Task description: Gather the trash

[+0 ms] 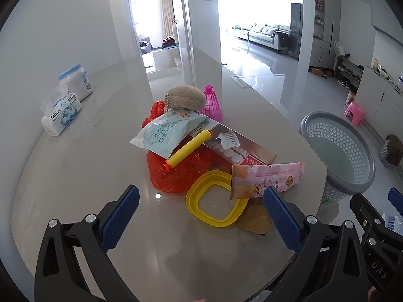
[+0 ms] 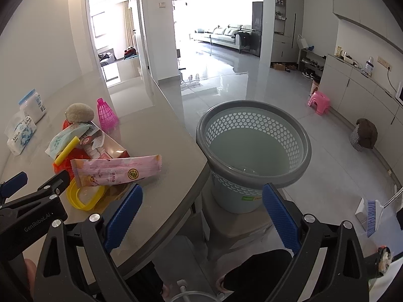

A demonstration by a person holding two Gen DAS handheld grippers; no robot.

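A pile of trash lies on the grey table: a red plastic bag, a teal wipes packet, a yellow foam dart, a toothpaste box, a pink wrapper and a yellow square lid. My left gripper is open, just short of the lid, holding nothing. My right gripper is open and empty, off the table's edge in front of the grey perforated bin. The bin also shows in the left wrist view, and the pink wrapper in the right wrist view.
A beige plush and a pink plastic cone sit behind the pile. A tissue pack and a white jar stand at the far left. The bin rests on a stool beside the table. A broom lies on the floor at right.
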